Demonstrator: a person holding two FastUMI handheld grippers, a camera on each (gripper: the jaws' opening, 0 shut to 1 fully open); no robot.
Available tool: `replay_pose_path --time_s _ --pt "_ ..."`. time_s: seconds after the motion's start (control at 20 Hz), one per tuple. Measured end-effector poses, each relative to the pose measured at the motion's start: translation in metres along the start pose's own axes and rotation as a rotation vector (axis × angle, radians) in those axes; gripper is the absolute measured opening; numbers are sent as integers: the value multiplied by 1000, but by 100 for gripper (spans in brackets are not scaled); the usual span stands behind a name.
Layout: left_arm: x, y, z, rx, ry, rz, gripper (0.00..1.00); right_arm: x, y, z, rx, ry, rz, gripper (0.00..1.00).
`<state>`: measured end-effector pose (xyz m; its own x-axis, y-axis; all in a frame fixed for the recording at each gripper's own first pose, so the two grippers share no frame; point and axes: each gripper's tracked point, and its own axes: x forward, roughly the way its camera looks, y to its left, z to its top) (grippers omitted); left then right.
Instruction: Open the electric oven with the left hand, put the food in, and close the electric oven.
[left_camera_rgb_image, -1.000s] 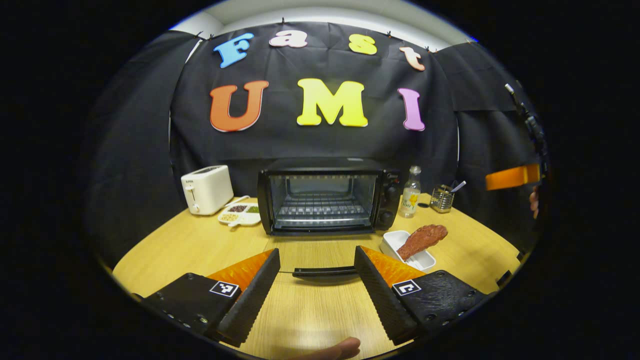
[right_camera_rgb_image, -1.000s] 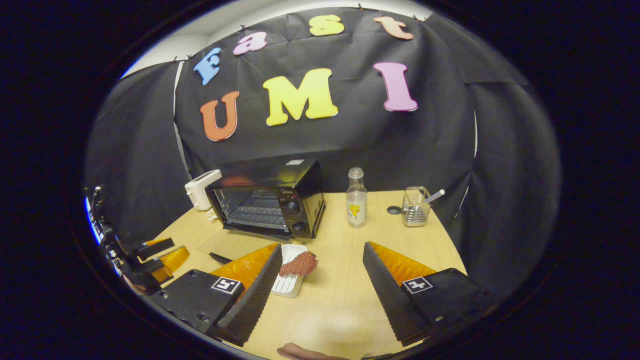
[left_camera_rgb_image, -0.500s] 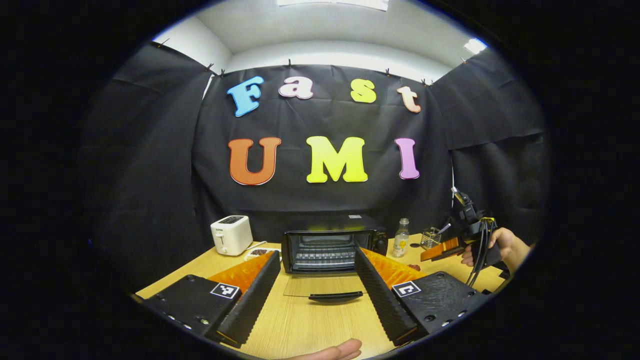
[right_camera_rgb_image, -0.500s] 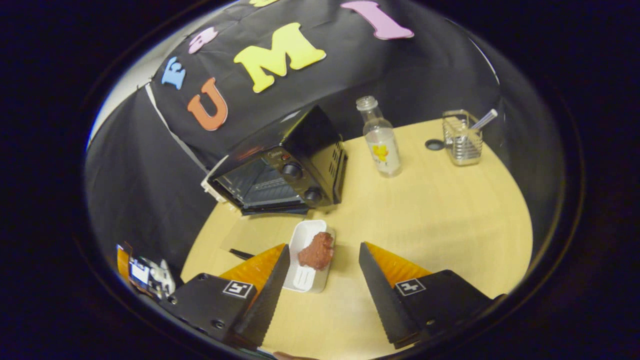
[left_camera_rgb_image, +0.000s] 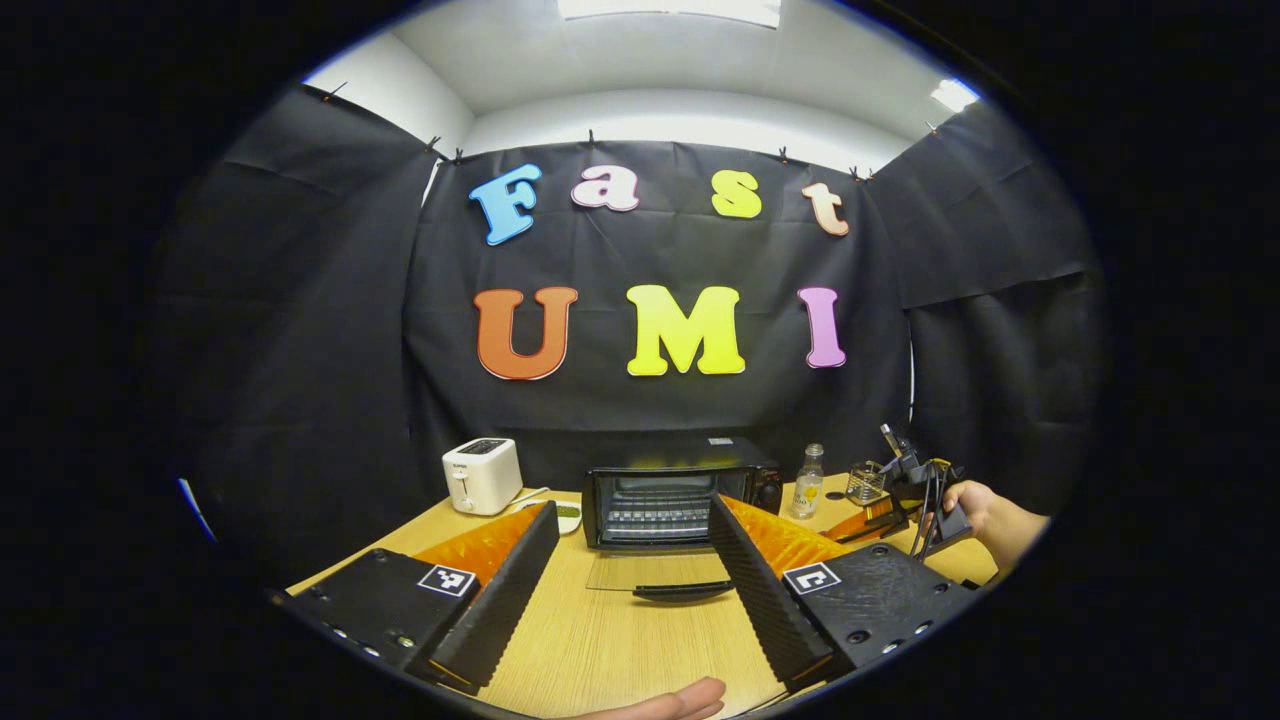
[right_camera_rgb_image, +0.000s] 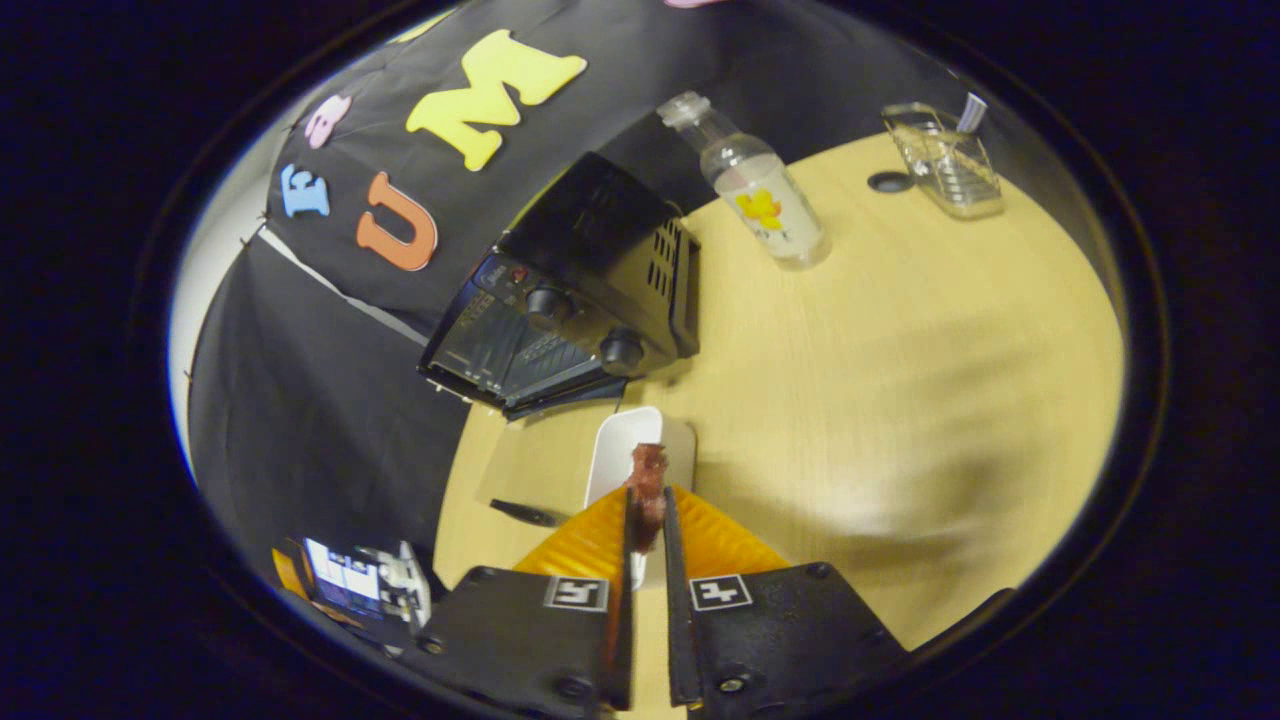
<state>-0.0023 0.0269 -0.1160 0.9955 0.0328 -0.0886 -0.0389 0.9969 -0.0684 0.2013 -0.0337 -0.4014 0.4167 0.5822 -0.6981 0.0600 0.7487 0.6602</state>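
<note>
Right gripper (right_camera_rgb_image: 646, 520) is clamped on the reddish-brown piece of meat (right_camera_rgb_image: 648, 480), fingers nearly together, directly over the white rectangular plastic tray (right_camera_rgb_image: 620, 445) just ahead of the tips. A straight lift clear of the tray rim is advised before any swing toward the cavity, so the tray isn't dragged. Beyond the tray and to the left, the black electric oven (right_camera_rgb_image: 590, 270) is seen with its glass door (right_camera_rgb_image: 520, 460) folded down flat on the wooden table (right_camera_rgb_image: 900, 350). Gripper is pitched steeply downward. Left gripper (left_camera_rgb_image: 632, 540) is held level and low, fingers wide apart, nothing held, with the door handle (left_camera_rgb_image: 683, 591) between them and the oven farther ahead.
</note>
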Motion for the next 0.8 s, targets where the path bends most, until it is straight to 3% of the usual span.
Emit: replay_pose_path --time_s 0.05,0.15,0.6,0.8 --pt "0 0 -2 -4 2 0 96 -1 2 -8 -18 2 0 11" --pt "-3 1 -1 -6 5 -4 96 -8 5 -13 -59 -1 -18 8" --pt "-15 7 2 -8 -9 -12 96 -55 50 -19 -485 -166 -249 8" --pt "-23 17 1 -15 -9 3 96 -68 79 -11 -531 -284 -305 8"
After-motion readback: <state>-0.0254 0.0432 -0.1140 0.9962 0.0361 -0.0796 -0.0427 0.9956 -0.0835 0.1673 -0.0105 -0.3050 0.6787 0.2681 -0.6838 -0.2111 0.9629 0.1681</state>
